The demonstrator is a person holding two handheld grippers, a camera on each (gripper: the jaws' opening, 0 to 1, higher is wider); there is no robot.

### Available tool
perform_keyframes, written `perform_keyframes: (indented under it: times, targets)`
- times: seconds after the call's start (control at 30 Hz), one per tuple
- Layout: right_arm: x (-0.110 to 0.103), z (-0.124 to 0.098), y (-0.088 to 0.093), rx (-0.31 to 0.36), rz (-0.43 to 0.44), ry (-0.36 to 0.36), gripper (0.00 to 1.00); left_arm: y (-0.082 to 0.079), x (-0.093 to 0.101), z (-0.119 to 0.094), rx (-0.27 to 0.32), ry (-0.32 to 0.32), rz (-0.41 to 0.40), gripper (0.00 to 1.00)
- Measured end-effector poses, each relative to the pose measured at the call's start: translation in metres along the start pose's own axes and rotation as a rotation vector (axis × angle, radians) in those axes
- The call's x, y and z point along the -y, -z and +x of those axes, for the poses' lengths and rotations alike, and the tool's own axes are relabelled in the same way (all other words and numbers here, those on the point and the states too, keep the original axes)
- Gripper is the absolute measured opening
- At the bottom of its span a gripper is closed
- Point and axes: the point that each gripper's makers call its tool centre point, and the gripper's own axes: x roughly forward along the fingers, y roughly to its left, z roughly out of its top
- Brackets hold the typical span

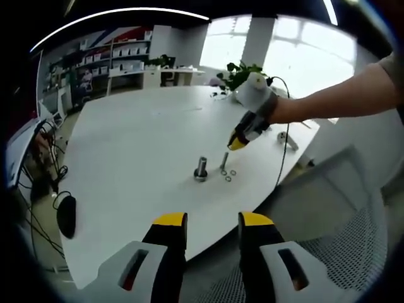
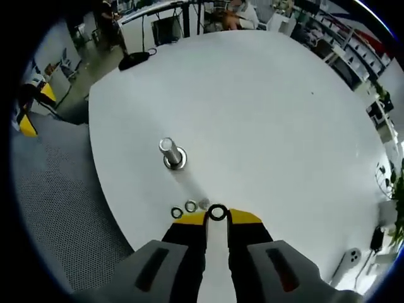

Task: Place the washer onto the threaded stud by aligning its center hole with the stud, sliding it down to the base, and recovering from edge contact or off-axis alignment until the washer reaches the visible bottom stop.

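The threaded stud [image 1: 201,169] stands upright on its round base near the edge of the white table [image 1: 139,139]. Several loose washers [image 1: 228,175] lie just beside it. A gloved hand holds my right gripper [image 1: 237,144] a little above and beyond them. In the right gripper view, my right gripper [image 2: 218,218] is shut on a dark washer [image 2: 218,213] pinched flat between its yellow tips. It hangs short of the stud [image 2: 170,153], with loose washers [image 2: 184,209] under the tips. My left gripper [image 1: 212,222] is open and holds nothing, well back from the table.
A black mouse [image 1: 66,214] lies at the table's near left edge. A mesh chair [image 1: 353,252] stands beside the table. Plants [image 1: 240,74] and small white devices [image 1: 287,139] sit at the far side. Shelves and desks line the room behind.
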Motion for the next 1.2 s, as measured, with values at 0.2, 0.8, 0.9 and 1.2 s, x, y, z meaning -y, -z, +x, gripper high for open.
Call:
perform_keyframes:
  times: [0.2,0.8,0.9,1.2]
  targets:
    - [-0.006,0.008,0.000,-0.020,-0.029,-0.024,0.13,0.001,0.000,0.000,-0.004,0.001,-0.002,0.30]
    - [-0.015,0.012,-0.003,-0.031,-0.079,-0.057,0.13,0.001,0.001,0.001,-0.008,0.010,-0.008,0.30]
    - [-0.016,0.013,-0.001,-0.045,-0.085,-0.064,0.13,0.001,0.001,0.001,-0.008,0.009,-0.007,0.30]
    - [-0.017,0.026,0.005,-0.081,-0.113,-0.074,0.13,0.001,0.001,0.001,-0.005,0.009,-0.012,0.30]
